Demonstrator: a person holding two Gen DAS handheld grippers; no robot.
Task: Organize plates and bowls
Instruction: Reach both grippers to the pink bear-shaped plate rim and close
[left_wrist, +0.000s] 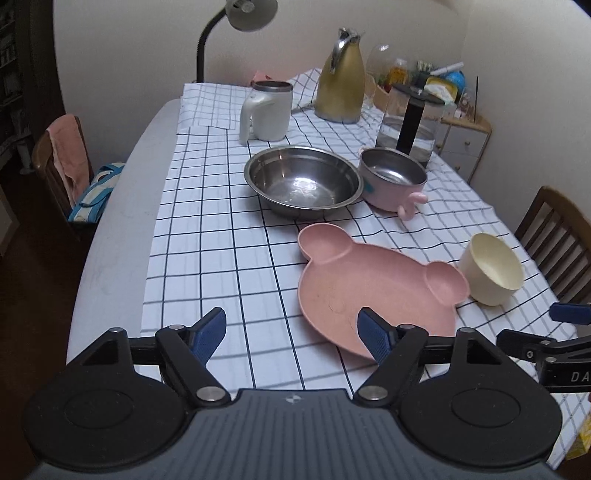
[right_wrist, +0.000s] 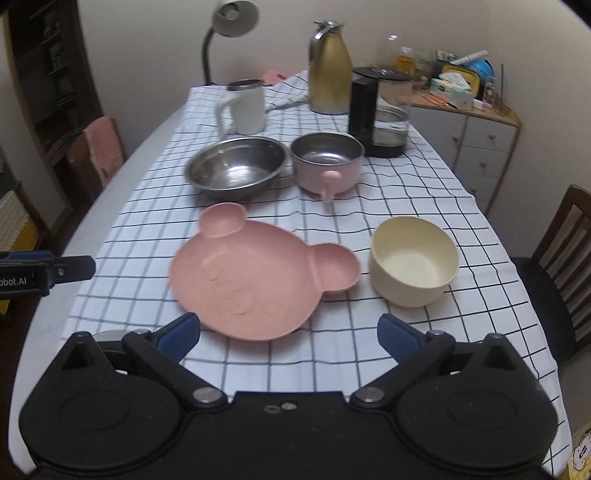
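checked tablecloth (right_wrist: 332, 354) on table; lamp (right_wrist: 231, 22) behind, slightly blurred; left gripper (left_wrist: 291, 334) apart; right gripper (right_wrist: 288, 338) apart

I am looking at four dishes, all sitting upright and empty on the checked cloth covering the surface. The pink bear-shaped plate (right_wrist: 255, 273) is lying flat toward the near edge, its two round ear wells pointing toward the far edge. The cream bowl (right_wrist: 413, 260) is standing just beside it on the right-edge side, apart from it. Farther toward the far edge, the wide steel bowl (right_wrist: 236, 171) is resting behind the plate, shiny inside. The pink pot with a steel lining (right_wrist: 327, 162) is sitting right against the steel bowl's rim, its pink handle pointing back toward the near edge.
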